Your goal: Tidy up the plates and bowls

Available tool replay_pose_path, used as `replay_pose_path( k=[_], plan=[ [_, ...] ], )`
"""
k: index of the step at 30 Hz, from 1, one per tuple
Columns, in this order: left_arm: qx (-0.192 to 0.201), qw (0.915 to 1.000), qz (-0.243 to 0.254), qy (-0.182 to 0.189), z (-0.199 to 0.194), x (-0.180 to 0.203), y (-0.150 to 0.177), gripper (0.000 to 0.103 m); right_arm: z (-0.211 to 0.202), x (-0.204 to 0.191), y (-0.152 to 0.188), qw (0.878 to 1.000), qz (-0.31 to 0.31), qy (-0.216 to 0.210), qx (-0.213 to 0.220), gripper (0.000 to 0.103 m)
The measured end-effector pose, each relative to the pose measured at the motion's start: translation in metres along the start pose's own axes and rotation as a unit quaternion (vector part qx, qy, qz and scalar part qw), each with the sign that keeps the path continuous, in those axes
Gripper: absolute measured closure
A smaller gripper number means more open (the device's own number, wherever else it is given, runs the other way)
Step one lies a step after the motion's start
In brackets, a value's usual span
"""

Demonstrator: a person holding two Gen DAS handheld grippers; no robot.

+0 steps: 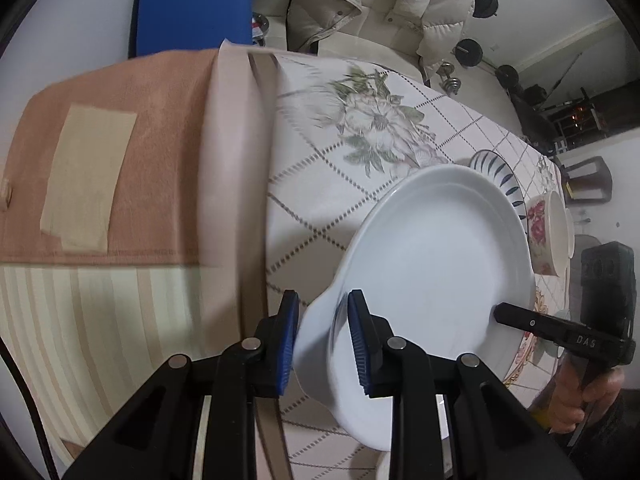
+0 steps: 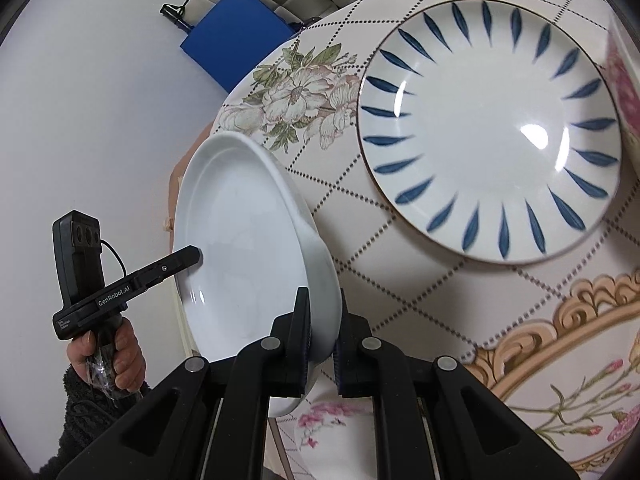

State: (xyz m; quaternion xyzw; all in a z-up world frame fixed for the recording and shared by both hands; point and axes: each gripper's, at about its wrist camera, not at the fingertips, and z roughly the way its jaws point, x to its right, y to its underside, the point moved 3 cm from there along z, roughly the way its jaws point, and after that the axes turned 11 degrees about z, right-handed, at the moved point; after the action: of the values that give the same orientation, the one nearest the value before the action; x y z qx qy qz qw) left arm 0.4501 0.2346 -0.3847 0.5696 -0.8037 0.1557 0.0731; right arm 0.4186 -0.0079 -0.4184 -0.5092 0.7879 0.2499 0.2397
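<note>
A plain white plate point(image 1: 432, 248) with an eared rim hangs tilted above the table, held from two sides. My left gripper point(image 1: 322, 308) is shut on its near ear, blue pads on both faces. My right gripper point(image 1: 500, 314) clamps the opposite rim. In the right wrist view the white plate point(image 2: 240, 240) stands nearly on edge, with my right gripper point(image 2: 323, 308) shut on its rim and my left gripper point(image 2: 196, 256) at its far side, held by a hand. A blue-leaf plate point(image 2: 492, 132) lies flat on the table behind it. A floral bowl point(image 1: 544, 232) sits to the right.
The table carries a flowered, checked cloth point(image 1: 340, 200). Left of it a chair is draped with a peach towel point(image 1: 100, 140). A blue panel point(image 1: 192, 4) and a pale jacket point(image 1: 380, 0) lie beyond. Another pink-flowered dish point(image 2: 320, 420) shows under the right gripper.
</note>
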Motion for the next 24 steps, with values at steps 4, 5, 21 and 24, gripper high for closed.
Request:
replay_pose_path(
  k=[4, 5, 21, 24],
  plan=[
    [0.004, 0.9999, -0.010, -0.001, -0.003, 0.009, 0.016, 0.081, -0.013, 0.007, 0.016, 1.000, -0.006, 0.002, 0.000, 0.092],
    [0.005, 0.9999, -0.010, -0.002, -0.004, 0.012, 0.020, 0.081, -0.016, 0.008, 0.020, 1.000, -0.007, 0.002, -0.001, 0.092],
    [-0.003, 0.9989, -0.042, 0.022, -0.001, 0.087, 0.125, 0.081, -0.073, 0.077, 0.115, 1.000, -0.008, 0.019, -0.020, 0.093],
    [-0.010, 0.9982, -0.053, 0.025, 0.005, 0.095, 0.144, 0.081, -0.076, 0.092, 0.134, 0.999, -0.006, 0.026, -0.030, 0.093]
  ],
)
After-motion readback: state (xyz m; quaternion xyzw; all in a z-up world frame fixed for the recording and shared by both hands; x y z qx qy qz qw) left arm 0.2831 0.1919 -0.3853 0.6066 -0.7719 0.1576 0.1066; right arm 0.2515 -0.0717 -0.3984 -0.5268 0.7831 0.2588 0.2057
